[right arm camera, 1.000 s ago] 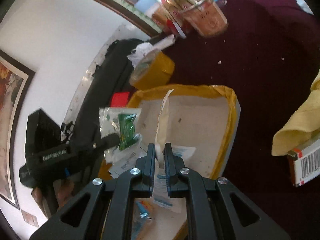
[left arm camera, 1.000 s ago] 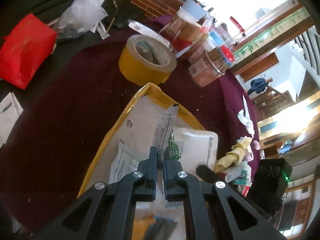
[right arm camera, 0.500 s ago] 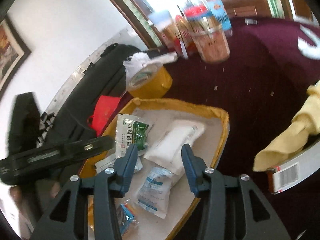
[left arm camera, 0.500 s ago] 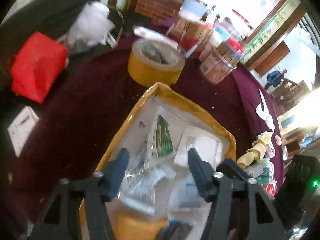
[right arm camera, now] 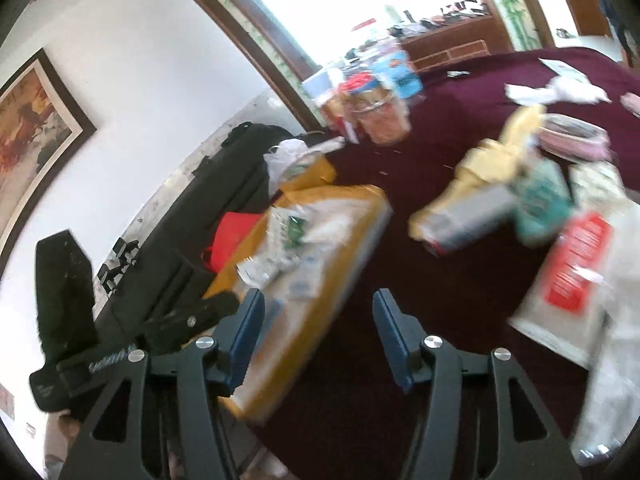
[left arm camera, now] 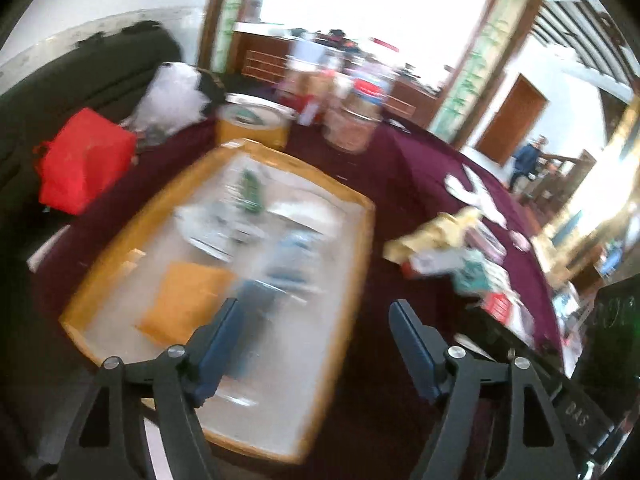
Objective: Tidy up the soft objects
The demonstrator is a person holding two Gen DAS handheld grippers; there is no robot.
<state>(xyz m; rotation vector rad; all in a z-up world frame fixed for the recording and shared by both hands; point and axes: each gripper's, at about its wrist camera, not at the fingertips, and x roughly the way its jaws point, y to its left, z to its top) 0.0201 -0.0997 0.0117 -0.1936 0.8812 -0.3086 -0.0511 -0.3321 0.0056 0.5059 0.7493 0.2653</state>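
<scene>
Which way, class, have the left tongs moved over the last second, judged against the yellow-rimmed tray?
Yes: the left tongs have opened, let go and pulled up and back from the yellow-rimmed tray, which now shows nearly whole.

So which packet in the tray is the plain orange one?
The flat orange packet at the tray's near end, beside the left claw; the others are clear or white, one printed green.

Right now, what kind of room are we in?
Probably a lived-in home sitting or dining room: a cluttered table under a maroon cloth, a framed painting on the wall, and a wooden door beyond.
</scene>
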